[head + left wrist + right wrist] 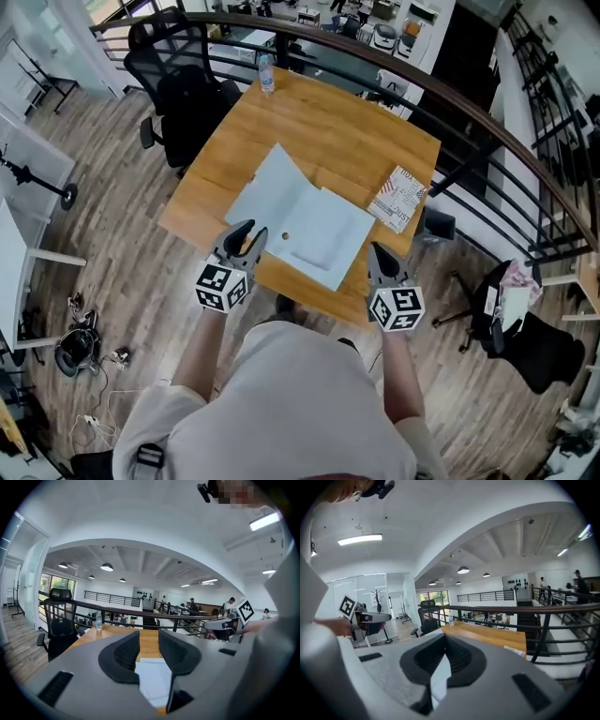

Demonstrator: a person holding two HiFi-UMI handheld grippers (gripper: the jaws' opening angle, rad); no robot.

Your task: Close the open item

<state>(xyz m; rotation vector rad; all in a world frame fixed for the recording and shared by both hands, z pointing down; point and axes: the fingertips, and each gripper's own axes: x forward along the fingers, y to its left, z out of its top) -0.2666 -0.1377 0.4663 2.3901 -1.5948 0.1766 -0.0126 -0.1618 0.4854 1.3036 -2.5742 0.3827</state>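
Head view, pale folder (302, 221) spread open on wooden table (349, 131), left gripper (246, 234) parted, right gripper (380, 253) closed

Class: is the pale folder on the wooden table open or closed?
Open: the folder lies spread flat on the table, both leaves showing beside its crease.

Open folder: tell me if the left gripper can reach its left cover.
Probably yes: the left gripper hovers beside the folder, jaws apart and empty; nothing blocks the left cover.
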